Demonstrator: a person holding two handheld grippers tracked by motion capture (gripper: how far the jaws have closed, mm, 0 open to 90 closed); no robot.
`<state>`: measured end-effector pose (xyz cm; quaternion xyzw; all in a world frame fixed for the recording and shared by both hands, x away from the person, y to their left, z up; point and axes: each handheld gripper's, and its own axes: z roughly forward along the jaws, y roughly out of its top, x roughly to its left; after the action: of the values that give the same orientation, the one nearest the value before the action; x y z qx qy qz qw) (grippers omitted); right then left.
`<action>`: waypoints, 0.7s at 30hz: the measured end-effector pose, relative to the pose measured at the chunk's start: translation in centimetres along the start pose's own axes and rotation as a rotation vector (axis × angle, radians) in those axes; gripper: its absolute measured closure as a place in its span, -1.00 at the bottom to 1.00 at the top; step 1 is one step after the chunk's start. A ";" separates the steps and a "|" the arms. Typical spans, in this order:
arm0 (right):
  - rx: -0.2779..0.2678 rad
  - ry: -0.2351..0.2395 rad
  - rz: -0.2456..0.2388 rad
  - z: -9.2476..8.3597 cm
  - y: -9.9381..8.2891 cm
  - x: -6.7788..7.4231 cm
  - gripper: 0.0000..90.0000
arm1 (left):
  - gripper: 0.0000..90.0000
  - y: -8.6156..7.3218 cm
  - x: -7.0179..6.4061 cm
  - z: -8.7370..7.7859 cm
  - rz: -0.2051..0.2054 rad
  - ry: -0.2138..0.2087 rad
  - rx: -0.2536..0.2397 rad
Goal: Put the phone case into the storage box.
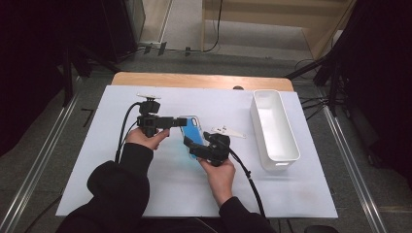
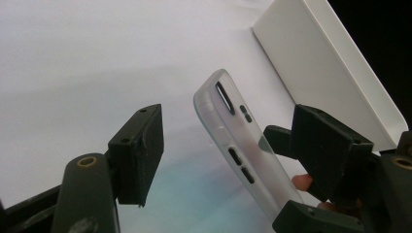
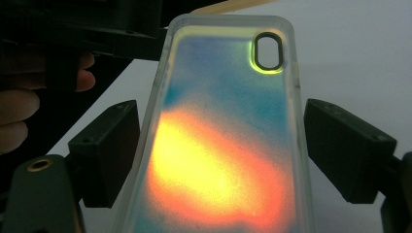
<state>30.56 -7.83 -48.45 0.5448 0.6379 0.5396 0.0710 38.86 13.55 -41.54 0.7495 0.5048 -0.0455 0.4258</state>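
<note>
Gripping the translucent iridescent blue phone case (image 1: 190, 127) at frame centre in the right gripper (image 1: 193, 144), long axis running toward the open-jawed left gripper (image 1: 176, 121) just beside its far end.

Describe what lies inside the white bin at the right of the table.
In the high view the white bin looks bare inside: white floor and walls, with no item visible. Its near wall hides a thin strip of floor, so that strip cannot be checked.
</note>
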 end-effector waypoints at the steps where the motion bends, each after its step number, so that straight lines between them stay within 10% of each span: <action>1: -0.002 0.004 -0.006 0.1 0.0 0.0 -0.68 | -0.38 0.1 0.0 0.1 -0.002 0.005 0.001; 21: -0.035 0.001 -0.010 0.9 -0.5 1.6 -0.68 | -0.07 0.0 0.4 1.4 -0.105 0.022 -0.031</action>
<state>30.20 -5.92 -48.40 0.5402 0.6310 0.5505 0.0829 39.58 12.86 -42.59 0.7158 0.5487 -0.0519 0.4288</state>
